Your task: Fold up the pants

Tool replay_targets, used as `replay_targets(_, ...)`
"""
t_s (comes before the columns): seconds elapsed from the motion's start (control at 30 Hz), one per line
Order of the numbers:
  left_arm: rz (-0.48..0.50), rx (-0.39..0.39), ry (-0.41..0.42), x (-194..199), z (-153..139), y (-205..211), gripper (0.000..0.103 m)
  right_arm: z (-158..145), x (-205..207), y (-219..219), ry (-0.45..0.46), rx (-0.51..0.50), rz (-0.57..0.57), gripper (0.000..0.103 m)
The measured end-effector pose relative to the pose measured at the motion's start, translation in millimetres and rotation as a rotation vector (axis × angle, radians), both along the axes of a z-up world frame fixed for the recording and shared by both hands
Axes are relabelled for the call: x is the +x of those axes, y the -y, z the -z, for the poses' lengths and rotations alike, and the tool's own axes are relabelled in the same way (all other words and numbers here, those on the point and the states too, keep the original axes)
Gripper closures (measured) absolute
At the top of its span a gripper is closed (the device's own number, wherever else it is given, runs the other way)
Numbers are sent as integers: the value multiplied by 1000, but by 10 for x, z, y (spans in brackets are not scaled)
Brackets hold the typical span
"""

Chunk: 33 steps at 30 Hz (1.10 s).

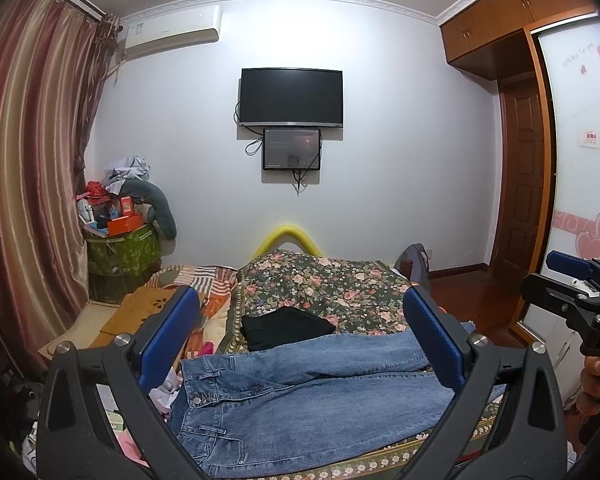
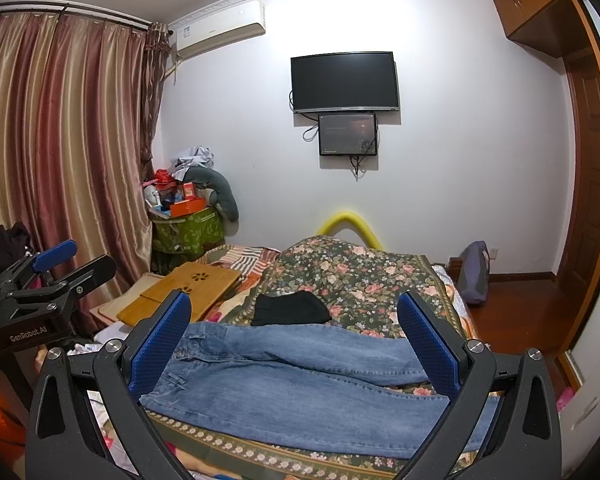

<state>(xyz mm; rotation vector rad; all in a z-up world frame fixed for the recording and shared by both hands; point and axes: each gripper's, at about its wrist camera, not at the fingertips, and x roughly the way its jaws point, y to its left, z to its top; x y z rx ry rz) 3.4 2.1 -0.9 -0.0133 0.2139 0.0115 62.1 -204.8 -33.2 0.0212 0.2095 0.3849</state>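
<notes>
While both grippers, left (image 1: 300,336) and right (image 2: 294,344), hover spread wide and empty, the jeans (image 1: 300,396) lie crosswise on the bed (image 1: 340,284) just ahead, waistband nearer the left one.

A dark television (image 1: 291,96) hangs above the floral bedspread (image 1: 340,284); striped curtains (image 1: 32,152) left.

dim, even indoor light; sharp focus; heavy fisheye bending, dark corners.

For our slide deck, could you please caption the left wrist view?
Open left gripper above blue jeans lying flat on a floral bedspread, black garment behind.
</notes>
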Motion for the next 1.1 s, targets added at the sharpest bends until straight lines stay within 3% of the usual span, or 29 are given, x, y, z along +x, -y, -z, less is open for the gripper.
replay_targets(1.1, -7, -3, 13, 16, -4, -34, 0, 3, 26, -35, 2, 3, -26, 0)
